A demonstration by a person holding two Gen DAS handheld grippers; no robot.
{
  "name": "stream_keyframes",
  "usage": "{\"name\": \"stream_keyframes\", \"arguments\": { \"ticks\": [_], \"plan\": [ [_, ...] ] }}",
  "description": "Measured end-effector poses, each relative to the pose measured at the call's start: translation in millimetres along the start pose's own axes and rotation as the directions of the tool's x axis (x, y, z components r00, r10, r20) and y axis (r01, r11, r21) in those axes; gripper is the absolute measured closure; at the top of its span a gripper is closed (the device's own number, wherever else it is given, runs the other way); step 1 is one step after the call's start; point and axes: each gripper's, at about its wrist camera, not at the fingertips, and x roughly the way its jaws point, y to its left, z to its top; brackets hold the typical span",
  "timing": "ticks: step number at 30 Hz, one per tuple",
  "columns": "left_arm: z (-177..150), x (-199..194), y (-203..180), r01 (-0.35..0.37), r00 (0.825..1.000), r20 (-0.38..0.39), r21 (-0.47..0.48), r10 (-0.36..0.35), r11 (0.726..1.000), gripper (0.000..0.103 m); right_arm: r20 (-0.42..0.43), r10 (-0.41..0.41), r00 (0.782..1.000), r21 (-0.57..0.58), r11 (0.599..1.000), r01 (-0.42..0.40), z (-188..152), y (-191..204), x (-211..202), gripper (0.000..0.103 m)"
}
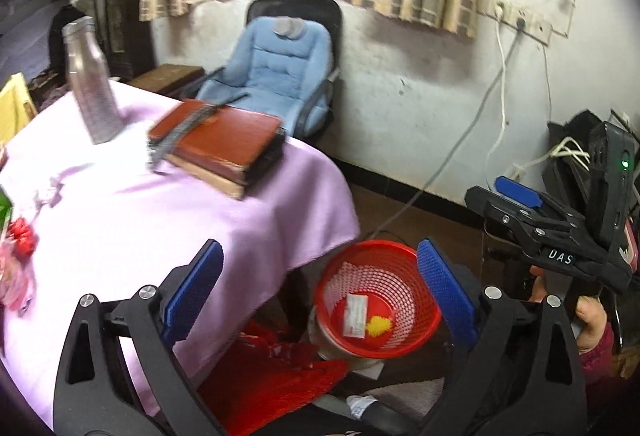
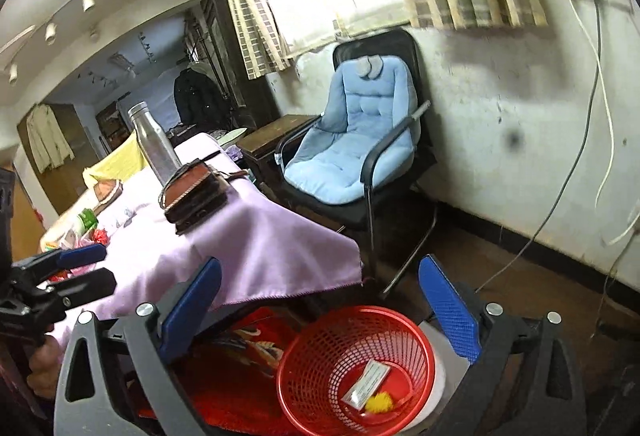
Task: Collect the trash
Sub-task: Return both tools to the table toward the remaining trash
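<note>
Inventory, ref. landmark = red basket (image 1: pixel 378 298), on floor just off the table corner.

1. Left gripper (image 1: pixel 320 290): jaws wide, nothing btwn pads; hangs above basket mouth. No trash in it.
2. Right gripper (image 2: pixel 320 310): jaws wide, empty; also over basket, near its rim on the side away from the table.
3. In basket: white wrapper (image 1: pixel 356 314) flat on the bottom, yellow scrap (image 1: pixel 379 326) touching it. I judge these as already collected.
4. Trash left, as I read it: red/pink bits (image 1: pixel 20 240) plus a green item (image 2: pixel 86 218) on the purple cloth (image 1: pixel 140 220), well apart from basket, far end of the table. Too blurred to ID.
5. Not trash: steel bottle (image 1: pixel 92 84), stacked books (image 1: pixel 218 146), both on the cloth, beyond the basket's table-side corner. Blue chair (image 2: pixel 360 144) behind basket, by the wall.

Risks from here, my judgement:
- Both grippers sit close over basket; swinging back tow. table together could knock them into each other.
- Low pass could clip basket rim, tip it, spill item 3.
- Pads dragging on cloth could pull it, w/ books + tall bottle riding along; bottle topples easily.
- Reach past books to the bits may bump the stack.
- Small crumpled bits: wide jaws may pinch cloth instead.
</note>
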Motion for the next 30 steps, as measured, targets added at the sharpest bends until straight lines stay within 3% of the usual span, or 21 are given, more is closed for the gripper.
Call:
{"name": "stream_keyframes", "arguments": {
  "ticks": [5, 7, 9, 11, 17, 22, 30],
  "plan": [
    [-9.7, -34.1, 21.8, -0.081, 0.994, 0.072, -0.041, 0.084, 0.996, 0.007, 0.058, -0.065, 0.996, -0.153, 0.985, 0.074, 6.5, 46.6, -14.8, 0.006],
    [-13.9, -45.9, 31.5, -0.11, 0.989, 0.092, -0.065, 0.116, 0.992, 0.007, 0.132, -0.068, 0.989, -0.188, 0.978, 0.092, 3.4, 63.7, -25.1, 0.006],
    [-19.3, -57.6, 45.0, -0.138, 0.983, 0.108, -0.096, 0.149, 0.986, 0.007, 0.162, -0.025, 0.987, -0.213, 0.975, 0.06, 2.0, 78.2, -31.5, 0.006],
    [-25.8, -69.0, 58.5, -0.166, 0.976, 0.119, -0.132, 0.182, 0.977, 0.007, 0.122, 0.05, 0.991, -0.246, 0.969, -0.018, 3.0, 97.0, -31.3, 0.006],
    [-50.6, -101.9, 102.2, -0.279, 0.938, 0.137, -0.238, 0.317, 0.93, 0.007, 0.045, 0.11, 0.993, -0.303, 0.948, -0.091, 1.1, 147.9, -17.3, 0.006],
    [-71.9, -124.3, 143.7, -0.31, 0.92, 0.126, -0.343, 0.37, 0.887, 0.007, -0.012, 0.186, 0.983, -0.327, 0.928, -0.179, -3.7, 191.3, -7.3, 0.006],
    [-107.0, -151.4, 201.9, -0.437, 0.852, 0.08, -0.433, 0.517, 0.788, 0.007, -0.087, 0.246, 0.965, -0.413, 0.873, -0.259, -10.0, 264.5, 16.2, 0.006]
  ]
}}
